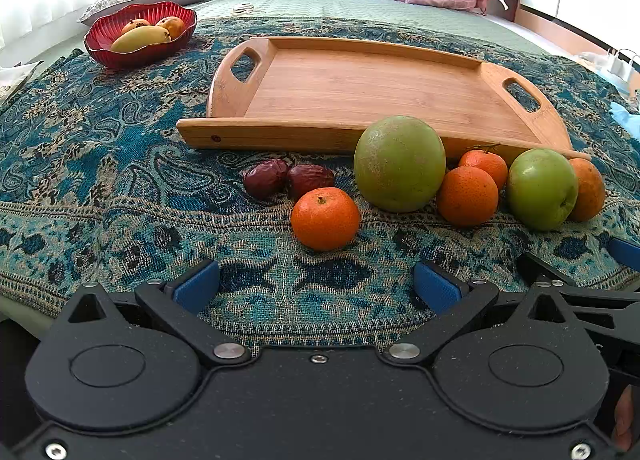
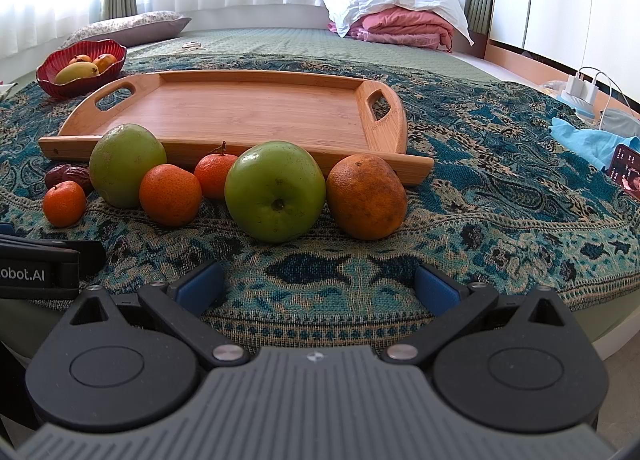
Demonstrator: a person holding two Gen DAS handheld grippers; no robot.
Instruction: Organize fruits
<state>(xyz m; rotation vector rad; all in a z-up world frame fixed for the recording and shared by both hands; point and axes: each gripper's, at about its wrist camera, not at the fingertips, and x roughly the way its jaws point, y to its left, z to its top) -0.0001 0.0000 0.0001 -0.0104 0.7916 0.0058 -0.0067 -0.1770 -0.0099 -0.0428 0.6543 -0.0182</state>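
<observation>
A bed (image 2: 304, 41) with a green quilted cover carries everything here, and across its near part lies a blue paisley cloth (image 1: 100, 163). On that cloth sits an empty bamboo tray (image 1: 360, 91) with a cut-out handle at each end. Behind the tray's left end stands a red scalloped bowl (image 1: 105, 32) holding a yellow mango (image 1: 140, 38) and two smaller orange-yellow fruits. The loose fruits lie in a row on the cloth just in front of the tray's near rim: a large round green fruit (image 1: 399, 163), a green apple (image 2: 275, 191) with its dimple facing the right wrist camera, and a dull orange (image 2: 366, 201) at the right end, beside the apple. Two tangerines (image 1: 467, 195) sit between the green fruit and the apple, the rear one with a stem. A third tangerine (image 1: 325, 218) rests alone nearer the cameras, and two red dates (image 1: 289, 178) touch each other at the row's left end. The left claw (image 1: 318, 287) and right claw (image 2: 318, 287) both hover low over the near cloth, spread wide and holding nothing, short of the fruit.
</observation>
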